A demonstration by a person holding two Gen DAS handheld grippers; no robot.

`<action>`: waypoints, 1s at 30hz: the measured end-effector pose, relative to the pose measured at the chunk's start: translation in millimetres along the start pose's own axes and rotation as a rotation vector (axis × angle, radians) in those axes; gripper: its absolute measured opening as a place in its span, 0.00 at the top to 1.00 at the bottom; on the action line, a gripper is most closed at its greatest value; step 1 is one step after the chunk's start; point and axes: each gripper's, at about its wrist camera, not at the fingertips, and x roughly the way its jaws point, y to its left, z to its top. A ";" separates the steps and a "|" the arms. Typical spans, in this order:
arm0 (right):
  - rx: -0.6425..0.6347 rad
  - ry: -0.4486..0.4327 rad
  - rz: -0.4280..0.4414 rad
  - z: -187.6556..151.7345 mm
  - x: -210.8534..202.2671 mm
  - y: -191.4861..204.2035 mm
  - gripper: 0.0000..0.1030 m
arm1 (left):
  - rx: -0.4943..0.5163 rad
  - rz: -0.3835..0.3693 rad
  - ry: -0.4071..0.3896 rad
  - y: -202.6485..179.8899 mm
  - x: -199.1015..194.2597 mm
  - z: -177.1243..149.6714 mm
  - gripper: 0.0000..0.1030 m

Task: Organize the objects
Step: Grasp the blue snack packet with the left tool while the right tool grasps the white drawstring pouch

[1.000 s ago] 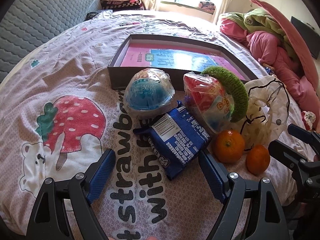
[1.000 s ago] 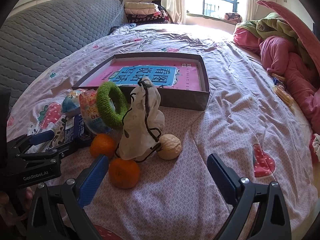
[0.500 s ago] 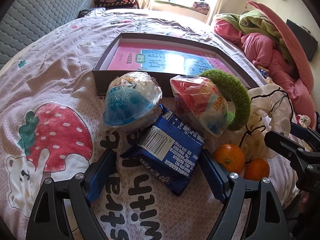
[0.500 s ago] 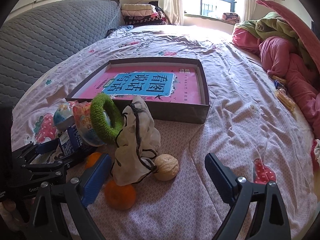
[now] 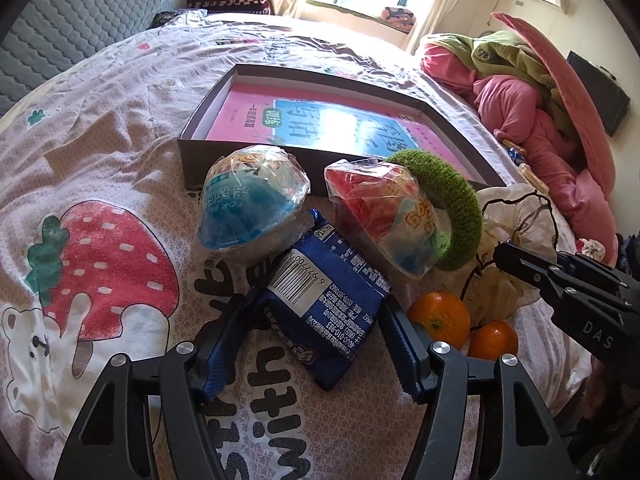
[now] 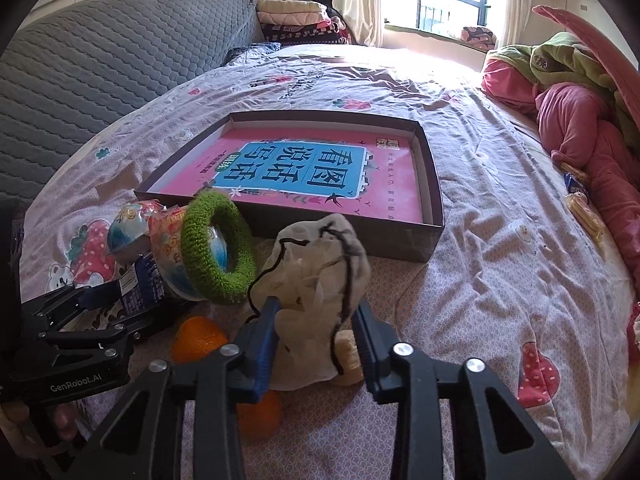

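The left gripper [image 5: 314, 344] is low over the bed with its two blue-padded fingers [image 5: 218, 354] spread apart, one on each side of the near end of a blue snack packet [image 5: 326, 300], and I cannot tell if the pads touch it. The right gripper [image 6: 316, 332] is also low, and its fingers [image 6: 262, 340] stand closer together, one on each side of a pale drawstring pouch [image 6: 316, 276], with the left pad against the cloth. In the left wrist view the right gripper comes in from the right edge, pointing left.
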 end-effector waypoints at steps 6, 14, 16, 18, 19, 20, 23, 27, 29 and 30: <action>0.005 -0.033 0.005 1.4 -8.3 -2.9 0.82 | -0.022 -0.021 0.006 2.4 -6.9 -4.1 0.37; 0.010 -0.068 0.014 4.5 -21.2 -3.8 0.83 | -0.028 -0.030 0.000 -1.3 -25.5 -10.5 0.37; 0.009 -0.079 0.018 5.6 -24.4 -3.5 0.83 | -0.023 -0.023 -0.008 -4.1 -30.0 -10.6 0.37; 0.010 -0.087 0.021 6.6 -27.9 -3.0 0.84 | -0.014 -0.017 -0.020 -7.3 -35.7 -10.9 0.37; 0.009 -0.090 0.022 7.0 -29.6 -2.9 0.84 | -0.011 -0.013 -0.025 -8.7 -37.9 -10.4 0.37; 0.007 -0.094 0.022 7.3 -31.3 -2.3 0.84 | -0.007 -0.009 -0.029 -9.8 -40.3 -10.2 0.37; 0.006 -0.105 0.022 8.6 -35.8 -1.9 0.84 | 0.000 0.002 -0.041 -13.2 -47.7 -8.8 0.37; 0.003 -0.123 0.027 10.6 -42.7 -0.3 0.84 | 0.005 0.016 -0.060 -17.0 -58.6 -5.9 0.37; 0.002 -0.136 0.029 11.9 -47.1 0.6 0.84 | 0.009 0.023 -0.070 -20.1 -63.7 -4.4 0.37; 0.001 -0.141 0.030 12.4 -49.0 1.4 0.84 | 0.012 0.026 -0.076 -21.7 -66.0 -3.4 0.37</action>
